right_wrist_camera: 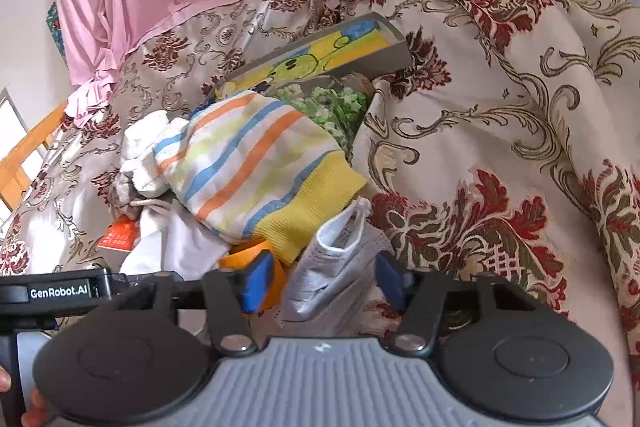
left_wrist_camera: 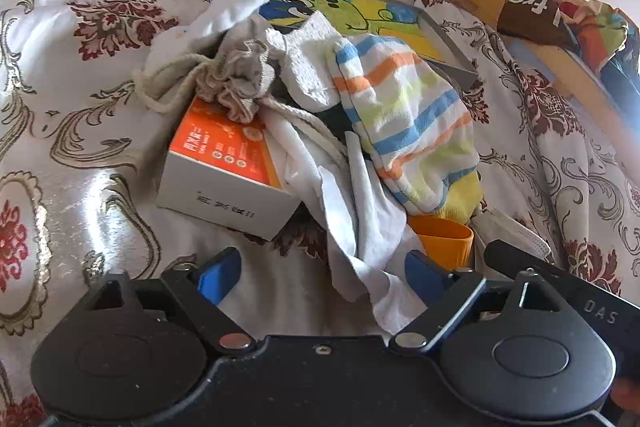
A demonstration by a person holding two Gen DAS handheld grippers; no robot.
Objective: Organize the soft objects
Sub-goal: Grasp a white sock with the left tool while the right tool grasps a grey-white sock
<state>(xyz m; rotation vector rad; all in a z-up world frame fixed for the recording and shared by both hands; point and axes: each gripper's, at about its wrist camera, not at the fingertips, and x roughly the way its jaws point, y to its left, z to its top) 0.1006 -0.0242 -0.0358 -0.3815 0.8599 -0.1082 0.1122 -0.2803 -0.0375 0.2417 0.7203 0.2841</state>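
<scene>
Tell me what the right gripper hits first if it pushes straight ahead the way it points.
Most likely the crumpled face mask, which already lies between the right gripper's open jaws; the striped sock's yellow cuff sits just beyond.

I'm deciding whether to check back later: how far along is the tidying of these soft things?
Barely started. Nothing looks sorted: striped sock, drawstring pouch and white cloth lie heaped. In hand: face mask sits between the right gripper jaws, unpinched. Whole pile remains.
</scene>
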